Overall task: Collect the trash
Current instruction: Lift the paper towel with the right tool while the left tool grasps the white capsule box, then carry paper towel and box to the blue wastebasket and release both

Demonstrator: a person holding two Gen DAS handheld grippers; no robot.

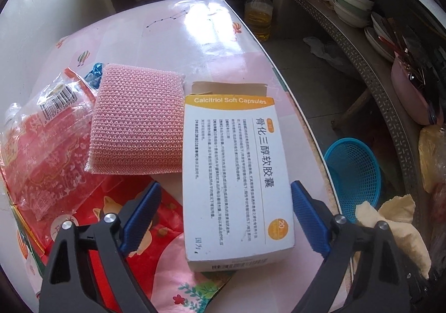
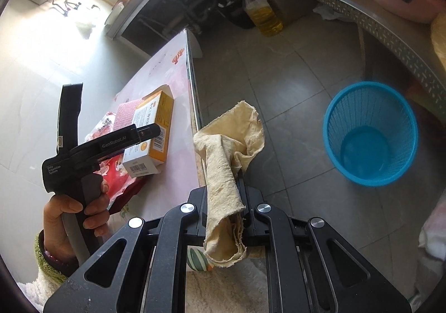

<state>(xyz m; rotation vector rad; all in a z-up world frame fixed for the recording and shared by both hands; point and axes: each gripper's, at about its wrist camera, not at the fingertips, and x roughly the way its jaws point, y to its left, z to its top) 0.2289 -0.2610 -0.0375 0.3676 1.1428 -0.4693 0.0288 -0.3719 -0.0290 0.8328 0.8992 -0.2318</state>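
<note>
**Left fingers straddling the pill box, right one already loaded**

In the left wrist view the left gripper (image 1: pixel 225 218) has its blue fingers (image 1: pixel 142 218) spread wide on either side of the white and orange cardboard medicine box (image 1: pixel 237 173). The pads aren't touching it. The box lies flat on the pink glossy table (image 1: pixel 172 34), long axis running from bottom centre up toward mid-frame, open flap at the far end, so a squeeze would land across its short width. A pink knitted scrub sponge (image 1: pixel 136 120) sits just beside it, to the left.

The right wrist view adds what's missing there: the right gripper (image 2: pixel 237 190) is clamped on a crumpled beige paper towel (image 2: pixel 228 168), off the table edge, with the blue plastic mesh wastebasket (image 2: pixel 370 131) well apart at right, looking empty.
</note>
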